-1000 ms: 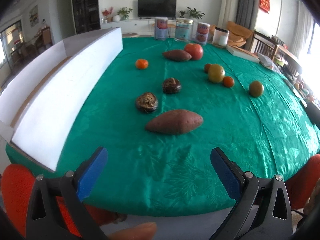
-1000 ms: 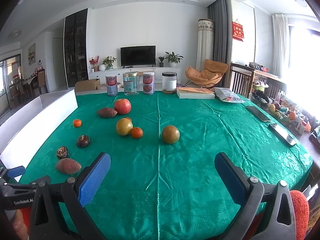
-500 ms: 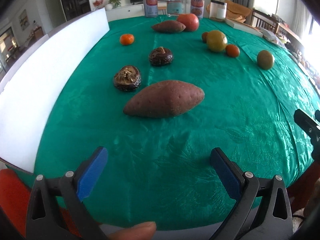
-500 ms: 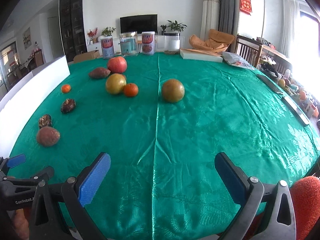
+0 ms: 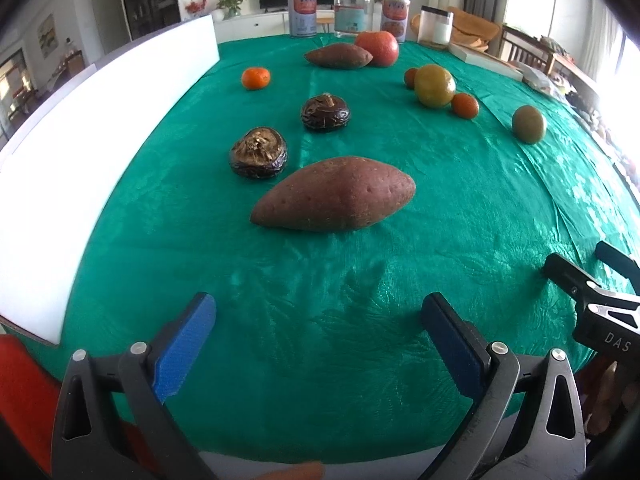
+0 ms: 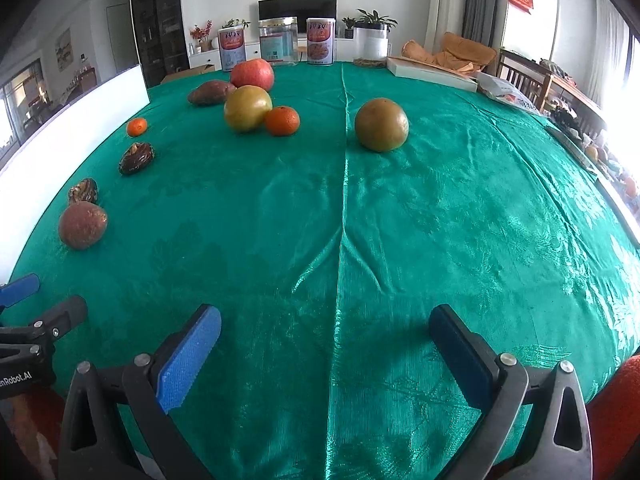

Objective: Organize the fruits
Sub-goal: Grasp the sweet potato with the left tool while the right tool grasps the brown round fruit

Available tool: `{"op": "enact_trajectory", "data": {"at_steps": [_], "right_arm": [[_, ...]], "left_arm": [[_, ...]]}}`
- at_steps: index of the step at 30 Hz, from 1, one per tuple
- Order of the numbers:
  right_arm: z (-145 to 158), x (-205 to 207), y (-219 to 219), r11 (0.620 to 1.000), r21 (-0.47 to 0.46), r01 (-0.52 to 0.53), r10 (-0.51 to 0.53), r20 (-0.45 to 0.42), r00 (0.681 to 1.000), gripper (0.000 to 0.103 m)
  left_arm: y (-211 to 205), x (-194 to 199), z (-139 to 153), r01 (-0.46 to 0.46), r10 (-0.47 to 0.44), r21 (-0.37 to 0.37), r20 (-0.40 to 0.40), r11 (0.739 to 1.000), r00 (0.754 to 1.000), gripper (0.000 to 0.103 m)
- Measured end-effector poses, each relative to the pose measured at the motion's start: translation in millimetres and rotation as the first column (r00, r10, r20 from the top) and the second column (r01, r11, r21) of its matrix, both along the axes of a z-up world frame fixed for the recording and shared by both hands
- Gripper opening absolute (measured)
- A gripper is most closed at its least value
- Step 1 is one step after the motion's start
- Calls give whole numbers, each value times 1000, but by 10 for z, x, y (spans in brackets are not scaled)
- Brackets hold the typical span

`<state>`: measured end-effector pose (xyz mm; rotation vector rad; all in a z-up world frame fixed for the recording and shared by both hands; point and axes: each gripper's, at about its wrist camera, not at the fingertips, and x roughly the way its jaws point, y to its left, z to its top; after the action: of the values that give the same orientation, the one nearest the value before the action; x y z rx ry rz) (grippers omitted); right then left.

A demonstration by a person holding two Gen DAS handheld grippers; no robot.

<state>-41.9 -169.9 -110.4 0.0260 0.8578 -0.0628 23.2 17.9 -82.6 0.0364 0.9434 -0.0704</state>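
Note:
My left gripper (image 5: 318, 324) is open and empty above the green tablecloth (image 5: 360, 280), just short of a sweet potato (image 5: 334, 194). Behind it lie two dark mushrooms (image 5: 258, 153) (image 5: 325, 113), a small orange (image 5: 255, 78), a second sweet potato (image 5: 338, 56), a red apple (image 5: 377, 48), a yellow-green fruit (image 5: 434, 85) and a brownish-green fruit (image 5: 528, 124). My right gripper (image 6: 324, 336) is open and empty over bare cloth. Ahead of it are the brownish-green fruit (image 6: 381, 124), a small orange (image 6: 282, 121) and the yellow-green fruit (image 6: 247, 108).
A long white foam box (image 5: 80, 120) runs along the table's left edge. Several tins and jars (image 6: 276, 44) stand at the far edge, with a flat white box (image 6: 430, 73) to their right. Phones or remotes lie along the right edge (image 6: 576, 148).
Both grippers have moved forward and lower over the table. The near sweet potato and the fruits now look larger and closer. Both stay open.

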Motion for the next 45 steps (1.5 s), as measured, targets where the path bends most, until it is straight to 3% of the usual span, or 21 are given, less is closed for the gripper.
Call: {"op": "enact_trajectory", "data": {"at_steps": [11, 15, 17, 19, 21, 23, 25, 26, 27, 28, 32, 35, 38, 39, 40, 42, 44, 45], "right_arm": [[7, -8, 8, 1000, -1, 2, -2, 5, 1000, 103], [11, 0, 7, 1000, 0, -3, 3, -6, 1000, 103], [11, -15, 3, 1000, 0, -12, 12, -8, 1000, 103], [10, -29, 1, 1000, 0, -17, 17, -6, 1000, 103], [13, -34, 0, 1000, 0, -17, 17, -9, 1000, 103], [15, -27, 1, 1000, 0, -17, 17, -13, 1000, 103], [20, -27, -3, 1000, 1, -21, 21, -20, 1000, 103], [21, -31, -8, 1000, 2, -22, 22, -23, 999, 103], [23, -42, -18, 1000, 2, -22, 22, -26, 999, 103], [22, -55, -27, 1000, 4, -23, 23, -26, 999, 103], [31, -72, -54, 999, 21, -29, 30, -22, 999, 103], [47, -53, -85, 999, 43, -27, 29, -30, 999, 103], [104, -30, -222, 990, 143, -17, 23, -39, 999, 103], [130, -15, -288, 983, 182, -9, 18, -48, 999, 103], [164, 15, -367, 974, 225, -3, 17, -61, 998, 103], [281, 171, -563, 951, 308, -12, 41, -88, 995, 103], [422, 489, -773, 938, 344, -33, 88, -146, 985, 103], [475, 658, -874, 932, 361, -28, 99, -180, 979, 103]], "left_arm": [[19, 42, 18, 69, -69, -10, -20, 998, 997, 103], [123, 130, 182, 205, -208, -106, -19, 973, 978, 102], [146, 205, 384, 283, -282, -100, 25, 954, 959, 102], [49, 319, 553, 409, -408, -39, 19, 912, 913, 102], [-150, 412, 595, 565, -564, 52, -28, 824, 825, 102], [-321, 457, 513, 653, -652, 166, -69, 739, 755, 102], [-441, 530, 350, 699, -687, 242, -145, 673, 712, 100], [-454, 573, 294, 709, -689, 241, -172, 663, 704, 100], [-444, 620, 253, 713, -687, 221, -192, 665, 701, 92], [-417, 674, 220, 715, -682, 174, -216, 677, 699, 77], [-254, 775, 173, 657, -625, 58, -254, 752, 738, 66], [-175, 814, 171, 604, -586, -39, -298, 796, 753, 48], [-174, 837, 167, 560, -560, -100, -311, 822, 768, 47], [-191, 848, 161, 545, -545, -94, -311, 833, 779, 54], [-212, 864, 169, 532, -530, -88, -314, 842, 788, 70], [-260, 904, 169, 509, -506, -77, -312, 857, 804, 83], [-345, 945, 168, 503, -496, -66, -316, 862, 809, 76], [-370, 959, 161, 495, -488, -65, -323, 866, 811, 54]]}}
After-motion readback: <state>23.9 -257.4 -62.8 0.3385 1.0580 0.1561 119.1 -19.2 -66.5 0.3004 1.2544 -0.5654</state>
